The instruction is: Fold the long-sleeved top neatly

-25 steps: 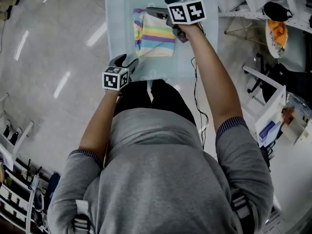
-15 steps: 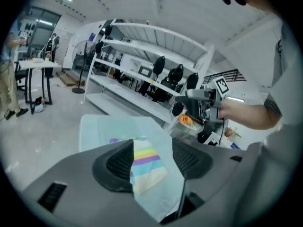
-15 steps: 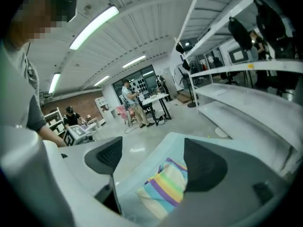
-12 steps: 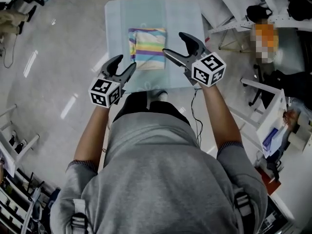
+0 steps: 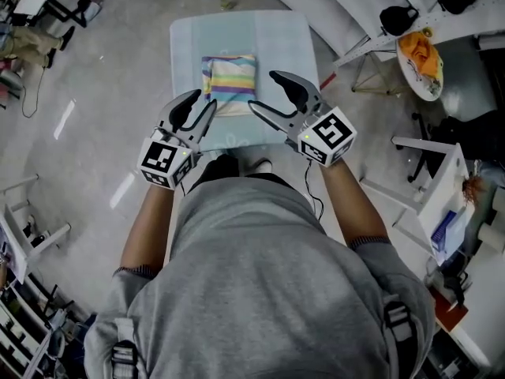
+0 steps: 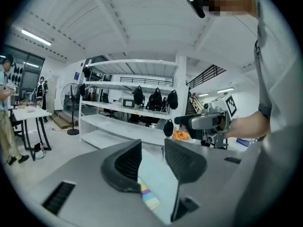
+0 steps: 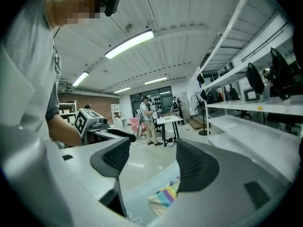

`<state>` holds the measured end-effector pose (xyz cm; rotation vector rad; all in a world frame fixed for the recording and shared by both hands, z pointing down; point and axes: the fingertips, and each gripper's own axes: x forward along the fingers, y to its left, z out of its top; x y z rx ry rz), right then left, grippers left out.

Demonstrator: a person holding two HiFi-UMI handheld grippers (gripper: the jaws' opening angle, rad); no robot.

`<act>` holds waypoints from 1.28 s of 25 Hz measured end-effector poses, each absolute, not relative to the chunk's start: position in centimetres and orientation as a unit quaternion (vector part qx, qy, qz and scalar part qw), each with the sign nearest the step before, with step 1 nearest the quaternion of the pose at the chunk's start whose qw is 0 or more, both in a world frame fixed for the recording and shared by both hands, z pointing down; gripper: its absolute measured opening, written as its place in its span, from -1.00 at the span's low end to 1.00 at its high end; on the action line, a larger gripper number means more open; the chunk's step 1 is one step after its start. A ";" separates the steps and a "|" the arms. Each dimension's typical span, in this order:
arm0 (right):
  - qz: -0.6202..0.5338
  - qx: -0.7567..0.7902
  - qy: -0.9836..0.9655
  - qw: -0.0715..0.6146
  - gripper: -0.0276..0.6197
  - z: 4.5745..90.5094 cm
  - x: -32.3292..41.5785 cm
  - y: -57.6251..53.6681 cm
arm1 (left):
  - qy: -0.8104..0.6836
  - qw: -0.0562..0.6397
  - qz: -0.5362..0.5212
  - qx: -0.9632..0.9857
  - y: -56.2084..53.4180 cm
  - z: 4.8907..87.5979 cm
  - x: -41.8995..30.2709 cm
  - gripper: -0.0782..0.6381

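Note:
The long-sleeved top (image 5: pixel 230 81) lies folded into a small striped rectangle on the light blue table (image 5: pixel 276 46). Both grippers hang in the air well above the table's near edge, close to the person's chest, and touch nothing. My left gripper (image 5: pixel 197 107) is open; its jaws have just been closing with nothing between them. My right gripper (image 5: pixel 266 91) is open wider; its jaws have also just been closing on nothing. In the left gripper view the top (image 6: pixel 150 197) shows far below the gripper (image 6: pixel 152 155). The right gripper view shows the top (image 7: pixel 165 195) below that gripper (image 7: pixel 152 160).
White shelving racks (image 6: pixel 132 122) stand beyond the table. A round white stand with an orange cloth (image 5: pixel 418 54) is at the back right. Chairs and boxes (image 5: pixel 442 212) crowd the right side. People stand at a small table (image 7: pixel 163 122) across the room.
Both grippers have risen from the table toward the person's chest. The right gripper has left its place over the top and drawn back. Both pairs of jaws stand narrower than before.

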<state>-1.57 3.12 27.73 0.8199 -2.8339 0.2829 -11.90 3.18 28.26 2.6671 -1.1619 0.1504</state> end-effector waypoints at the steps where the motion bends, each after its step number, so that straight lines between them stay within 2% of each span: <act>1: 0.092 0.274 -0.954 0.083 0.07 27.1 -1.4 3.5 | -0.397 0.107 0.045 0.910 3.4 27.5 -11.6 -0.32; 6: 0.078 0.266 -0.959 0.064 0.01 24.8 -1.0 5.5 | -0.430 0.073 0.021 0.899 4.6 24.4 -11.9 -0.61; 9: 0.048 0.271 -0.960 0.056 -0.12 23.3 -0.1 6.1 | -0.438 0.056 0.010 0.897 5.0 22.9 -11.4 -0.71; 19: 0.025 0.249 -0.967 0.038 -0.38 20.9 -0.9 7.4 | -0.427 0.032 0.000 0.904 5.7 20.2 -10.5 -0.73; 24: 0.028 0.258 -0.965 0.034 -0.70 21.0 -1.3 7.3 | -0.428 0.024 -0.001 0.903 6.1 19.6 -10.8 -0.73; 26: 0.029 0.261 -0.965 0.030 -0.90 20.9 -1.3 7.4 | -0.419 0.021 0.000 0.908 6.4 19.7 -10.4 -0.73; 32: 0.022 0.277 -0.960 0.034 -0.90 21.2 -0.7 7.6 | -0.405 0.007 0.006 0.914 6.8 19.7 -9.1 -0.73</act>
